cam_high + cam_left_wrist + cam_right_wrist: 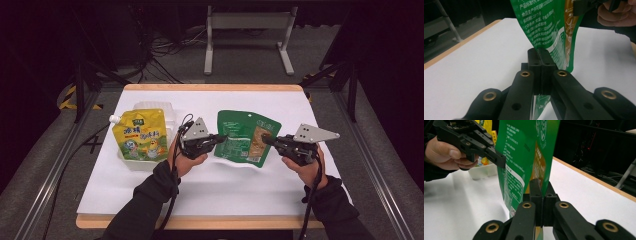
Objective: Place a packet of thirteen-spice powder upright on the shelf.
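— Two grippers, one pouch. The left gripper (220, 136) has its jaws pressed tight on the left edge of the green pouch (247, 137), and the right gripper (266, 140) pinches the opposite edge the same way.

— Are the jaws really clamped, not just resting beside it?

— Clamped. In the left gripper view the pads meet with the thin edge of the green pouch (549, 32) caught between them, and the right gripper view shows the same: pads closed on the pouch's (524, 157) edge, film running down into the seam between them.

— Where does the pouch sit?

— Held between the two hands over the middle of the white table (210, 190), right of centre. In the gripper views it stands on edge, lifted off the surface, its flat faces upright.

— And its long axis?

— From above, the long axis runs away from the person, tilted slightly: the top seal with its hang hole points to the far edge of the table, the bottom corner towards the person. The two grips lie across the short axis, on either side.

— Anything near it?

— A yellow spouted pouch (140, 135) lies on a clear plastic tub (150, 107) to the left of the left hand (186, 161), well apart from the green one.
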Demonstrator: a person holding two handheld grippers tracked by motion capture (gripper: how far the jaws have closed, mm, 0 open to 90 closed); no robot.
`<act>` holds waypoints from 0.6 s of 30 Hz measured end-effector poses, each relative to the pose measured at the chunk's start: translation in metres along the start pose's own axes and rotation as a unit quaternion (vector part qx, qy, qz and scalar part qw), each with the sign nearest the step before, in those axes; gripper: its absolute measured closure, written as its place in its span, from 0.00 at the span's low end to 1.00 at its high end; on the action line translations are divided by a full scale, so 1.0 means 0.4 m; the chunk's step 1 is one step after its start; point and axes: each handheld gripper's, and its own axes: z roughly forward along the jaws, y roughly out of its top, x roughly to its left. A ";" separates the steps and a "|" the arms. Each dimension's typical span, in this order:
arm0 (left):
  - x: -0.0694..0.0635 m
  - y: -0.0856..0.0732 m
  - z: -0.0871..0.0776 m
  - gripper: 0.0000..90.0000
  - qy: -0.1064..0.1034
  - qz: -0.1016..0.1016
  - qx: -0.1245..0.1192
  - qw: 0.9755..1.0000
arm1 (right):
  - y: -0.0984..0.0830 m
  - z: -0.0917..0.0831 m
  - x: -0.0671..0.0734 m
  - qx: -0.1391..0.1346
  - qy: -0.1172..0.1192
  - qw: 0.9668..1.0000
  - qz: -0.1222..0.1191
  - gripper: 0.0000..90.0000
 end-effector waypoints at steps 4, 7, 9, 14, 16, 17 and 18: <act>0.008 0.003 -0.006 1.00 0.004 0.000 -0.001 1.000 | 0.007 0.006 -0.001 -0.001 0.006 1.000 -0.001 1.00; 0.011 0.006 -0.009 1.00 0.006 -0.003 -0.001 1.000 | 0.013 0.011 -0.005 -0.001 0.006 1.000 0.001 1.00; 0.012 0.007 -0.010 1.00 0.009 -0.006 -0.002 1.000 | 0.017 0.015 -0.008 0.000 0.006 1.000 0.002 1.00; 0.019 0.012 -0.018 1.00 0.016 -0.006 0.000 1.000 | 0.026 0.028 -0.013 -0.001 0.011 1.000 0.006 0.98; 0.023 0.013 -0.022 1.00 0.021 -0.003 0.000 1.000 | 0.029 0.034 -0.013 0.001 0.016 1.000 0.009 0.97; 0.024 0.014 -0.023 1.00 0.020 -0.008 -0.002 1.000 | 0.031 0.037 -0.013 0.000 0.018 1.000 0.008 0.96; 0.027 0.014 -0.025 1.00 0.019 -0.005 -0.002 1.000 | 0.034 0.041 -0.014 0.001 0.022 1.000 0.009 0.96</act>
